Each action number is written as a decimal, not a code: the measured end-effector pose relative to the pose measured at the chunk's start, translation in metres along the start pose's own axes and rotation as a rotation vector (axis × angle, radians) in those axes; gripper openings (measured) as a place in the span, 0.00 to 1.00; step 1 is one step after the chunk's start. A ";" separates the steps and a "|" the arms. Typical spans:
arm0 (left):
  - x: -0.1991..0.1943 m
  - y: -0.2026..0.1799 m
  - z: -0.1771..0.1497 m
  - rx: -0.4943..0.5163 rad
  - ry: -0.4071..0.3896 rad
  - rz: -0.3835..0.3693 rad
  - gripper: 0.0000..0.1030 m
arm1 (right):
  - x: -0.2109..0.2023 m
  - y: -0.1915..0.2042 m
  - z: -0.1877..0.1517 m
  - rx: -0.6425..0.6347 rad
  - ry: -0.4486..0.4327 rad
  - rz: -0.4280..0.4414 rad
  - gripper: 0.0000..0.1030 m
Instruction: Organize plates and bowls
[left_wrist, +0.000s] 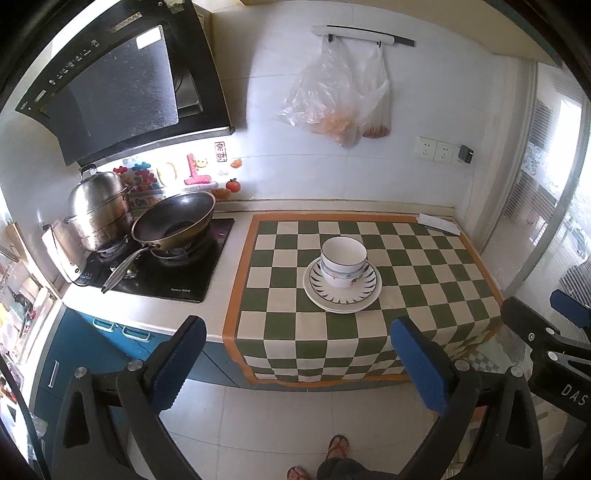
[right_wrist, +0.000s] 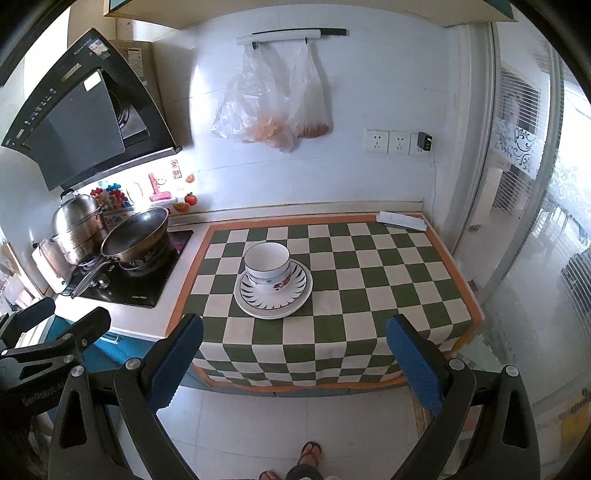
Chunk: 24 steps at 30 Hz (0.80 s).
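Note:
A white bowl (left_wrist: 343, 264) with a blue band stands upright on stacked patterned plates (left_wrist: 341, 301) in the middle of the green-and-white checkered cloth (left_wrist: 424, 273). The same bowl (right_wrist: 267, 267) and plates (right_wrist: 273, 306) show in the right wrist view. My left gripper (left_wrist: 297, 343) is open and empty, held back from the counter above the floor. My right gripper (right_wrist: 293, 341) is open and empty too, also short of the counter's front edge. The right gripper shows at the left view's right edge (left_wrist: 546, 325).
A wok (left_wrist: 173, 225) and a steel steamer pot (left_wrist: 99, 210) sit on the stove at the left. Plastic bags (left_wrist: 340, 96) hang on the wall. A white folded item (left_wrist: 439, 223) lies at the cloth's back right corner. A glass door (right_wrist: 535, 221) stands on the right.

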<state>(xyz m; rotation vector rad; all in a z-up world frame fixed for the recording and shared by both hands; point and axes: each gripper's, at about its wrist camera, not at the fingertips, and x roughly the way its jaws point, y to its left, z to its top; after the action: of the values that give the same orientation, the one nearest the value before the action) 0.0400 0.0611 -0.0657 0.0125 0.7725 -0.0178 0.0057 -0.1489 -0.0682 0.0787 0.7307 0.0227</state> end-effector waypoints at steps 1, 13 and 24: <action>-0.002 0.002 -0.001 -0.002 -0.002 0.000 0.99 | 0.000 0.000 0.000 0.001 0.000 0.001 0.98; -0.007 0.011 0.003 -0.006 -0.009 0.001 0.99 | 0.001 0.002 0.003 0.012 0.001 -0.010 0.98; -0.006 0.012 0.005 -0.009 -0.010 -0.006 0.99 | 0.006 0.000 0.011 0.001 0.000 -0.023 0.98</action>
<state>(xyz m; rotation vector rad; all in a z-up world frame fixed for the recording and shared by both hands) 0.0395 0.0731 -0.0572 0.0017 0.7630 -0.0202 0.0174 -0.1489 -0.0642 0.0718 0.7319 0.0007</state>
